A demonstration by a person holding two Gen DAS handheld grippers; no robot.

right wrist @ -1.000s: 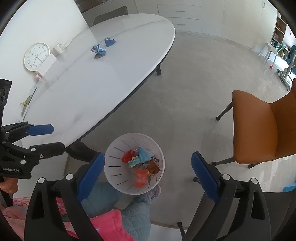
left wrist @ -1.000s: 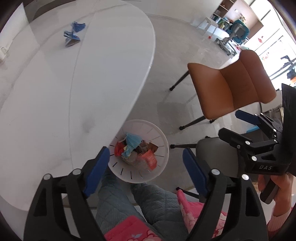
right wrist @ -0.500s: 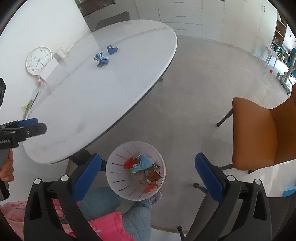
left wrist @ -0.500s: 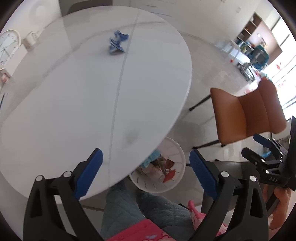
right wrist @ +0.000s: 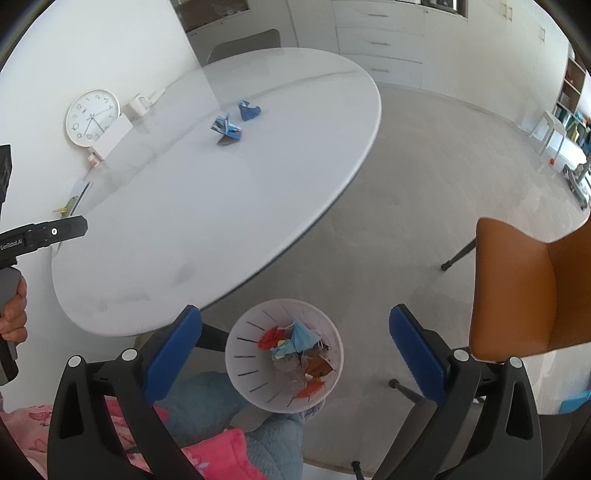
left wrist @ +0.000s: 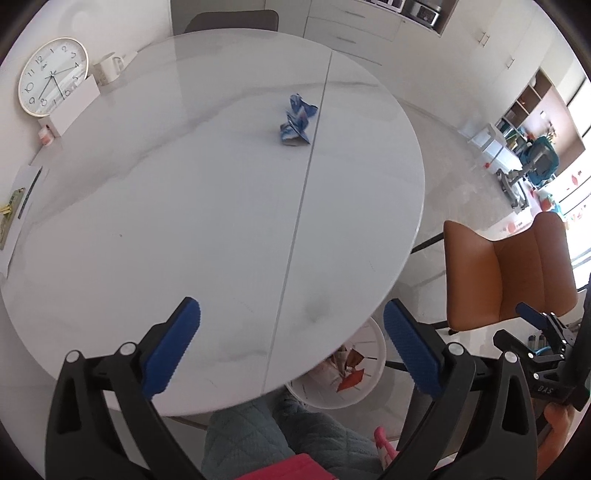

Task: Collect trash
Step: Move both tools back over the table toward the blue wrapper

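Note:
Two crumpled blue wrappers (left wrist: 297, 123) lie together on the far half of the white oval table (left wrist: 184, 203); the right wrist view shows them as a folded piece (right wrist: 227, 127) and a smaller wad (right wrist: 250, 110). A white slotted bin (right wrist: 236, 347) with several coloured scraps stands on the floor by the table's near edge, half hidden under the tabletop (left wrist: 373, 369). My left gripper (left wrist: 291, 308) hangs over the table's near end, its jaws opening with nothing between them. Above the bin, my right gripper (right wrist: 295, 314) is open and holds nothing.
A wall clock (left wrist: 51, 75), a mug (left wrist: 107, 70) and a white box (left wrist: 74, 107) sit at the table's far left. An orange chair (right wrist: 532, 288) stands to the right on the floor. A dark chair (left wrist: 231, 22) is behind the table. The person's quilted trouser legs (right wrist: 207, 402) are beside the bin.
The left gripper rose and swung from over the bin to over the table, rolling as it went, and its jaws spread wider. The right gripper lifted a little above the bin and widened slightly.

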